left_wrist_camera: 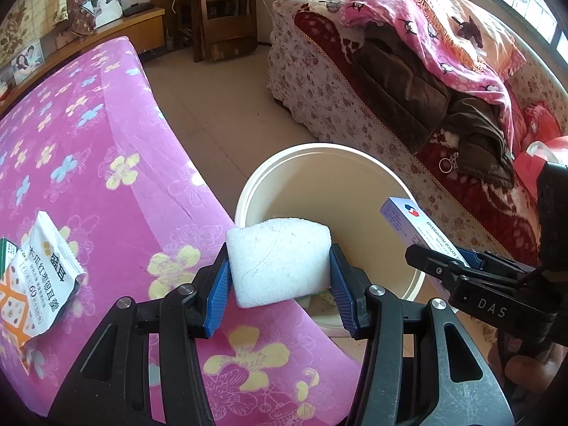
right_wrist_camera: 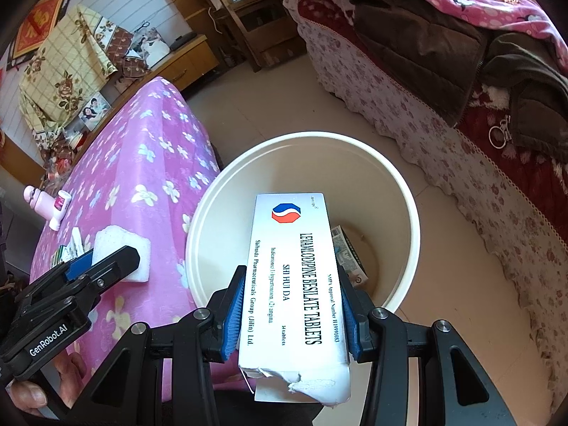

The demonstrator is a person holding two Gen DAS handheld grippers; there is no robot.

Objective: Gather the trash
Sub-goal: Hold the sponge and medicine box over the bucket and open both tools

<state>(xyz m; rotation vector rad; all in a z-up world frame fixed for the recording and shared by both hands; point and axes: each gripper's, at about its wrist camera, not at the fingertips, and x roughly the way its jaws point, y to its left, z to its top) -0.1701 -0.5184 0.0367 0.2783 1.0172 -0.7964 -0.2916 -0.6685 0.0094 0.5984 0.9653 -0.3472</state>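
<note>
White foam block [left_wrist_camera: 278,261] clamped between the blue pads of the left tool [left_wrist_camera: 278,284], held over the edge of the pink flowered surface [left_wrist_camera: 106,135], just beside the bucket's rim. Seen from the right wrist as well, foam [right_wrist_camera: 122,248] sticking out past the left tool's black fingers [right_wrist_camera: 117,259].

White tablet box [right_wrist_camera: 294,284] gripped lengthwise by the right tool [right_wrist_camera: 293,316], near end torn and crumpled, far end reaching out above the cream bucket [right_wrist_camera: 401,191]. Same box [left_wrist_camera: 408,223] visible from the left wrist, poking over the bucket's rim [left_wrist_camera: 248,184] from the right tool [left_wrist_camera: 436,259].

Inside the bucket, a printed wrapper or carton [right_wrist_camera: 349,252] lying on the bottom, partly hidden behind the box; hard to say which.

On the surface, a white snack packet [left_wrist_camera: 46,277] at the left, and farther back a pink bottle [right_wrist_camera: 44,206] lying on its side.

Bucket standing on the tiled floor [left_wrist_camera: 220,106] between the surface and a bed [left_wrist_camera: 355,106] with a floral cover, brown jacket [left_wrist_camera: 408,85] and pink blanket [left_wrist_camera: 443,35] piled on top.
</note>
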